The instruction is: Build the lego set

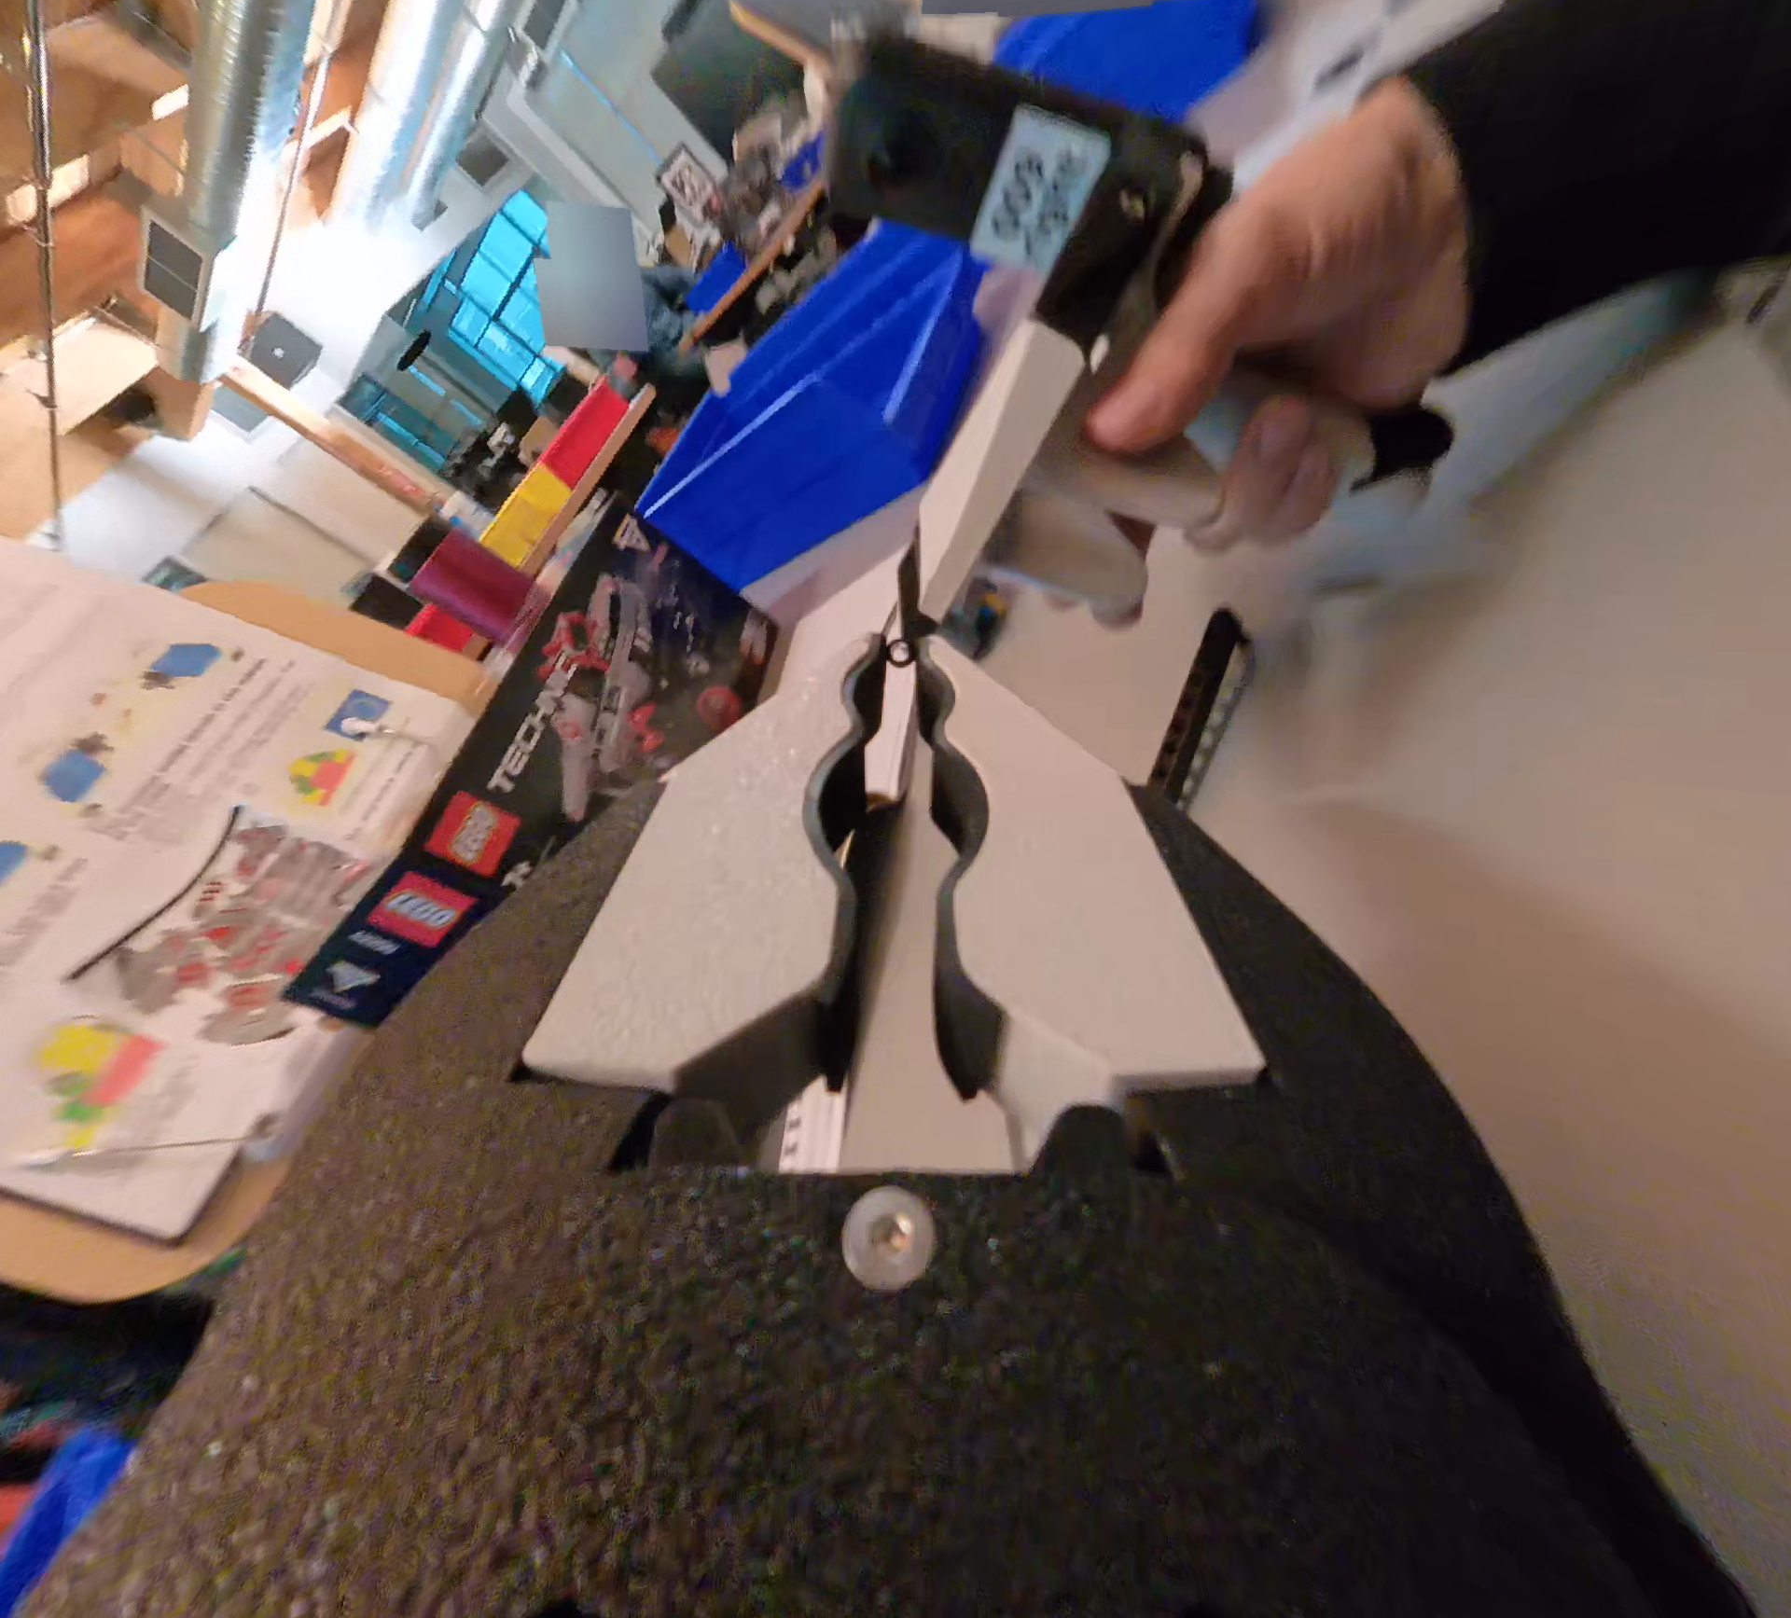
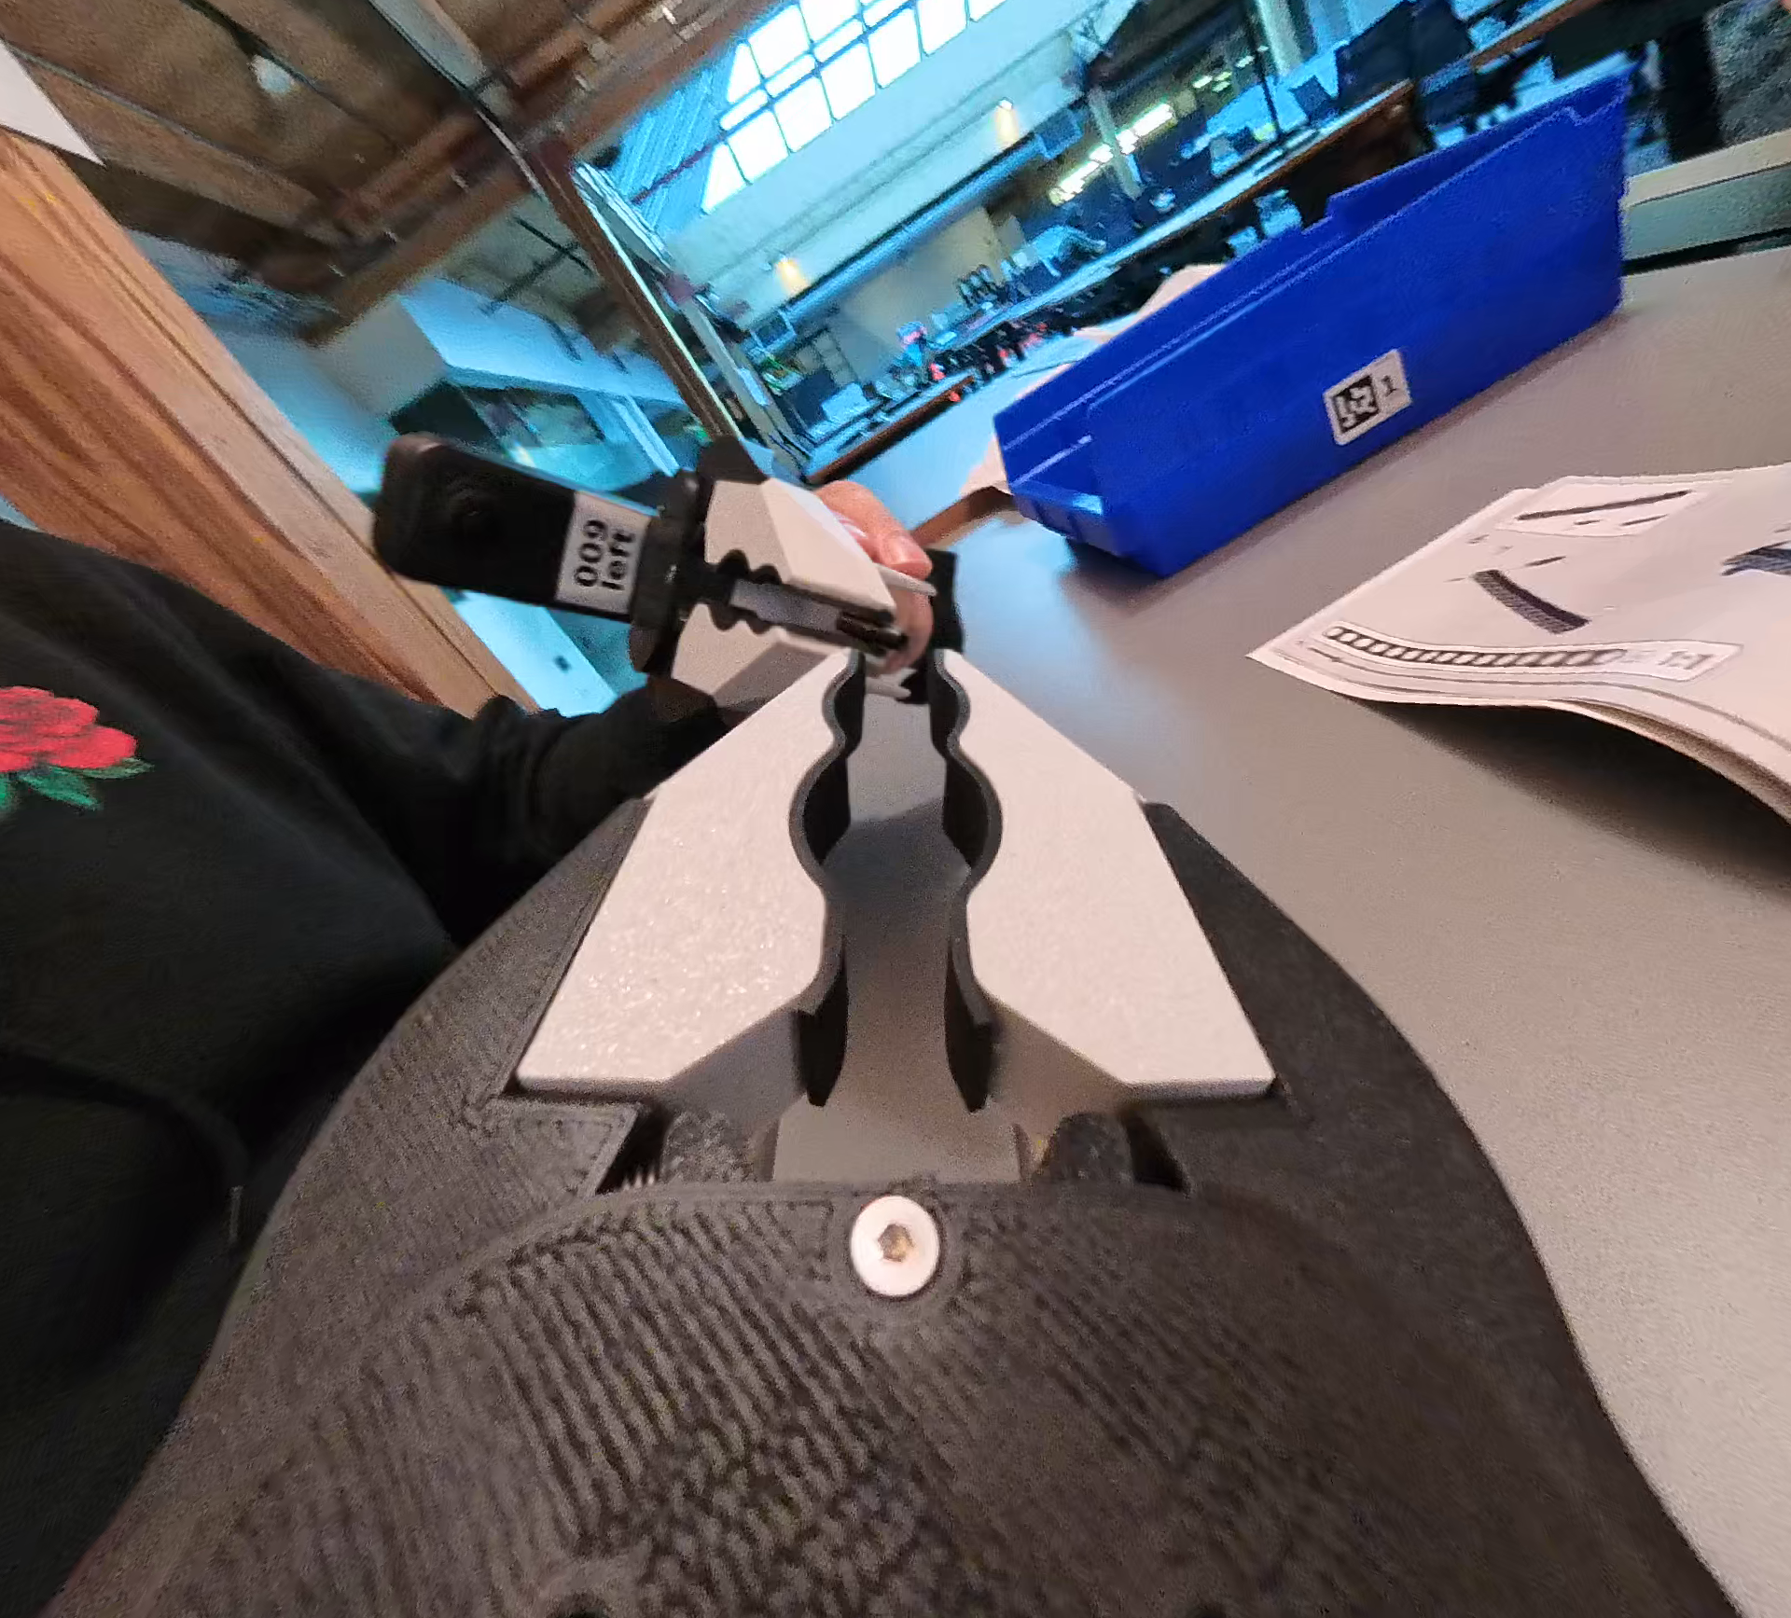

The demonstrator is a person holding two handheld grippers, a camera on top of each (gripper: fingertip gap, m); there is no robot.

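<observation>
My left gripper (image 1: 896,680) is nearly shut on a long pale piece (image 1: 887,758) that runs back between its fingers. My right gripper (image 2: 894,680) faces it tip to tip, with its jaws close together. In the left wrist view the right gripper (image 1: 921,593) is blurred, and a thin black piece (image 1: 906,603) with a small ring at its end sticks out of it to the left gripper's tips. The left gripper also shows in the right wrist view (image 2: 853,612), held by a hand. A black holed beam (image 1: 1202,719) lies on the grey table (image 2: 1454,893).
A blue bin (image 2: 1357,351) stands on the table beyond the grippers. An open instruction booklet (image 2: 1599,632) lies to the right. The set's dark box (image 1: 601,738) and printed sheets (image 1: 194,796) are at the left. A person's black sleeve (image 2: 242,845) is close on the left. The grippers are tip to tip, or close to it.
</observation>
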